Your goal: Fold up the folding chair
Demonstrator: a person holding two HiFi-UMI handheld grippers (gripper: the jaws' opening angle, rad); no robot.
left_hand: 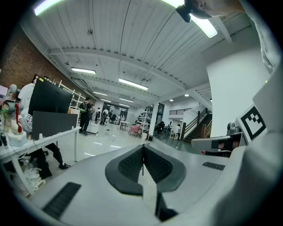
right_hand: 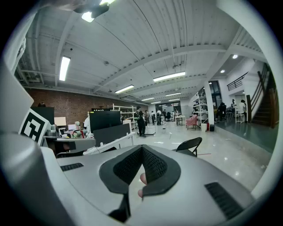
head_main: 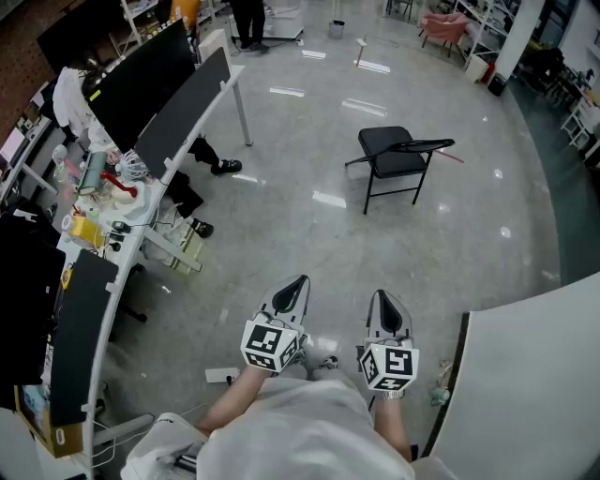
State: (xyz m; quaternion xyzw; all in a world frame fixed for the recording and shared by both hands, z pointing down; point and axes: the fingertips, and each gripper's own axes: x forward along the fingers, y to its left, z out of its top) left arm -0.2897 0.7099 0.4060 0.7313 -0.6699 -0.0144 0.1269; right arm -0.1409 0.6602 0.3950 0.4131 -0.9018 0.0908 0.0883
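Note:
A black folding chair (head_main: 398, 155) stands unfolded on the grey floor, well ahead of me and slightly right. The right gripper view shows the same chair (right_hand: 190, 145) small and far off, right of the jaws. My left gripper (head_main: 294, 291) and right gripper (head_main: 387, 308) are held side by side close to my body, both pointing forward and far short of the chair. The left gripper (left_hand: 142, 152) is shut with nothing between its pads. The right gripper (right_hand: 142, 154) is also shut and empty. The chair does not show in the left gripper view.
A long white desk (head_main: 155, 192) with black divider panels and clutter runs along the left. A white panel (head_main: 534, 375) stands close at my right. A person's legs (head_main: 211, 159) sit at the desk. Shelves, a pink chair (head_main: 441, 26) and people are at the far end.

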